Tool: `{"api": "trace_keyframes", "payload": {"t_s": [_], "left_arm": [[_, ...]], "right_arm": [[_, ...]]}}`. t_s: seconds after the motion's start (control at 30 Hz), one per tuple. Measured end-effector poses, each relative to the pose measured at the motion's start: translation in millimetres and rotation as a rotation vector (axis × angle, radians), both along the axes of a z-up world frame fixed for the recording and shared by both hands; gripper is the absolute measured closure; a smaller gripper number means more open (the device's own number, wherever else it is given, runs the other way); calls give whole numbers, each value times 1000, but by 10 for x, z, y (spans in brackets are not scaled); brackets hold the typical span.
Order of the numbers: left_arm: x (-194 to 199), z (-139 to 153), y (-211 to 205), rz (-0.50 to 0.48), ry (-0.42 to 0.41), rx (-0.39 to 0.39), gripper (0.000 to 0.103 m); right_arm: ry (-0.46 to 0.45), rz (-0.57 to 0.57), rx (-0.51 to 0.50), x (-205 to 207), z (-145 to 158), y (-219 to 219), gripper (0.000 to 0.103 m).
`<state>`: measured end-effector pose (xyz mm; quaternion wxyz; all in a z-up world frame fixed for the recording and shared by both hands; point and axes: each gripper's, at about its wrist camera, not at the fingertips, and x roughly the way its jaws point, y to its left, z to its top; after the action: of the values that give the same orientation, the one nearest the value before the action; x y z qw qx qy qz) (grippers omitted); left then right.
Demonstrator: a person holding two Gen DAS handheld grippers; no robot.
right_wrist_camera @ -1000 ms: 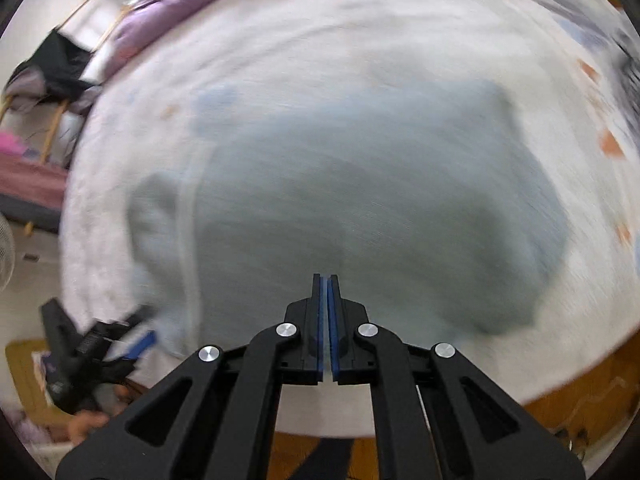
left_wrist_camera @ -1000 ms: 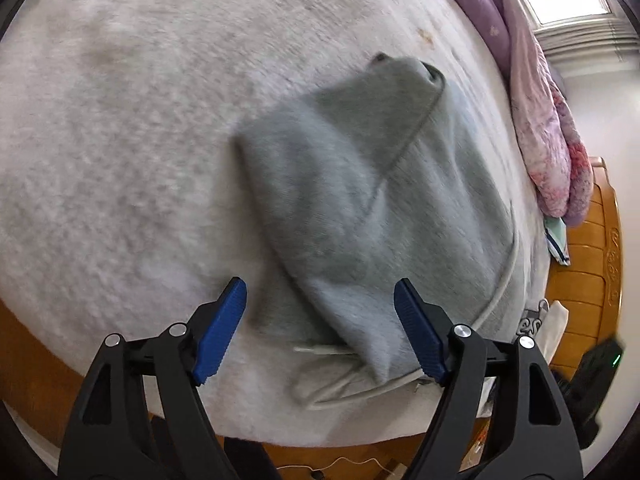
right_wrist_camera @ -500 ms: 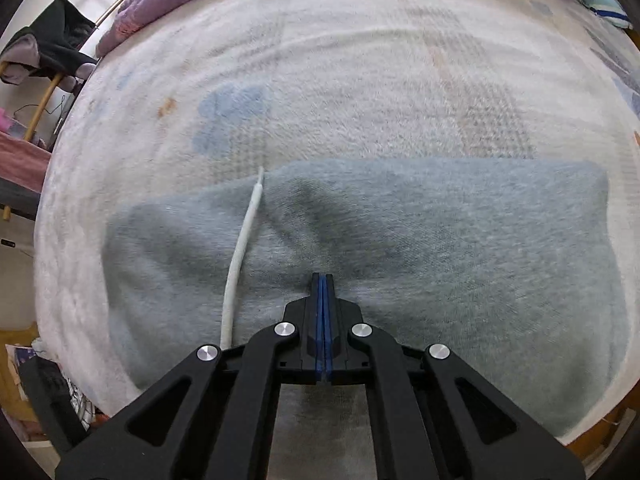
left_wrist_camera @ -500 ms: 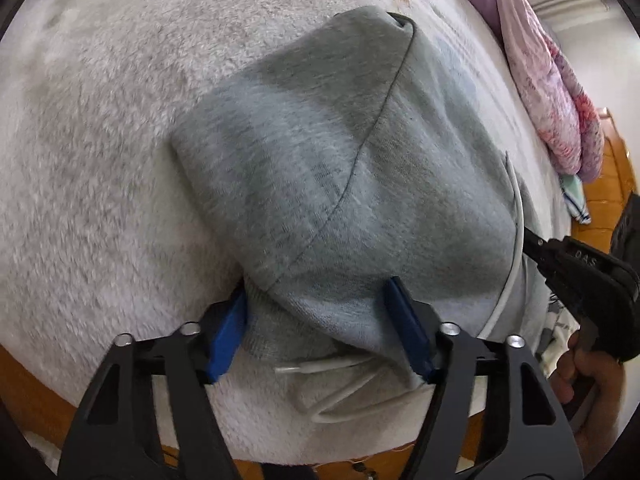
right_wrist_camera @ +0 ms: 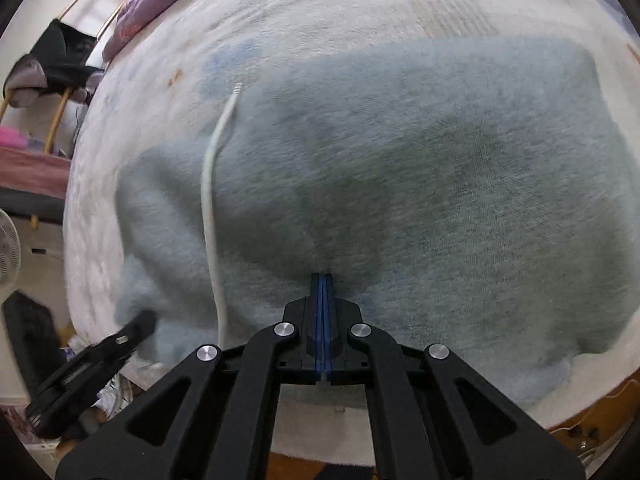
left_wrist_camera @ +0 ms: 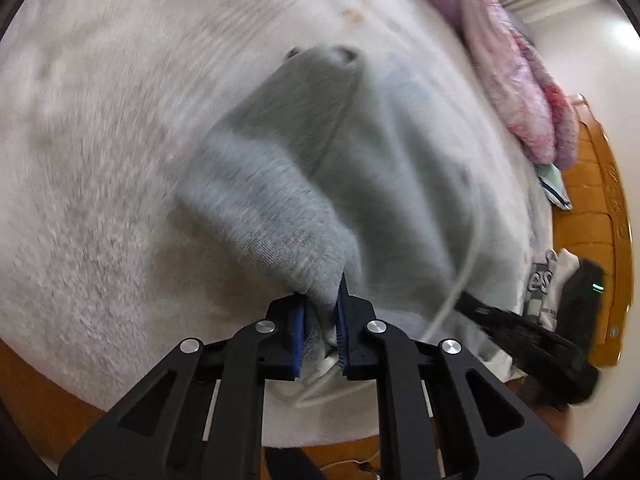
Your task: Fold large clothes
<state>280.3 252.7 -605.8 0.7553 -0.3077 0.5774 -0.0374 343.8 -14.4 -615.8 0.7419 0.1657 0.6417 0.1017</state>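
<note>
A grey hooded sweatshirt [left_wrist_camera: 360, 168] lies folded on a pale fleece bed cover [left_wrist_camera: 100, 160]. A white drawstring [right_wrist_camera: 212, 184] runs across it. My left gripper [left_wrist_camera: 320, 312] is shut on the near edge of the sweatshirt and holds it raised off the cover. My right gripper [right_wrist_camera: 322, 280] is shut, its tips at the sweatshirt's near edge [right_wrist_camera: 400, 200]; a pinch of cloth between the pads cannot be made out. The right gripper also shows in the left wrist view [left_wrist_camera: 520, 340], and the left one in the right wrist view [right_wrist_camera: 100, 352].
A purple and pink quilt [left_wrist_camera: 512, 52] is bunched along the far side of the bed. A wooden bed frame [left_wrist_camera: 592, 220] runs along the right edge. A rack with dark clothes [right_wrist_camera: 60, 60] and a fan [right_wrist_camera: 8, 248] stand beyond the bed.
My left gripper has closed on the sweatshirt's near edge and lifted it. The right gripper stayed shut and shifted along the same edge.
</note>
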Motion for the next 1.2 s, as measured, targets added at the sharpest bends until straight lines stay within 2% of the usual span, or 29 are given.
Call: {"api": "trace_keyframes", "payload": {"t_s": [0.17, 0.23, 0.33, 0.4, 0.5, 0.67, 0.8, 1.07, 1.2], "left_arm": [[65, 367, -141, -23, -68, 13, 93], [68, 461, -179, -24, -85, 17, 93], [114, 683, -327, -31, -128, 25, 94], [194, 849, -547, -47, -155, 33, 94], [280, 1078, -903, -85, -207, 38, 94], [500, 1303, -1767, -176, -265, 17, 94], [593, 1251, -2432, -245, -253, 3, 94], [661, 780, -3480, -367, -158, -16, 94], [622, 484, -3841, -443, -110, 30, 94]], "right_arm": [[14, 13, 45, 54, 71, -38, 103], [-5, 20, 98, 45, 168, -92, 99], [-66, 20, 108, 11, 364, -216, 87], [-83, -16, 134, 1, 435, -373, 83], [-84, -61, 140, 21, 480, -701, 83], [-86, -171, 171, 15, 537, -1418, 83], [-98, -231, 178, -28, 616, -1937, 83], [-116, -303, 174, -140, 671, -2719, 83], [-117, -324, 164, -197, 627, -2990, 83]]}}
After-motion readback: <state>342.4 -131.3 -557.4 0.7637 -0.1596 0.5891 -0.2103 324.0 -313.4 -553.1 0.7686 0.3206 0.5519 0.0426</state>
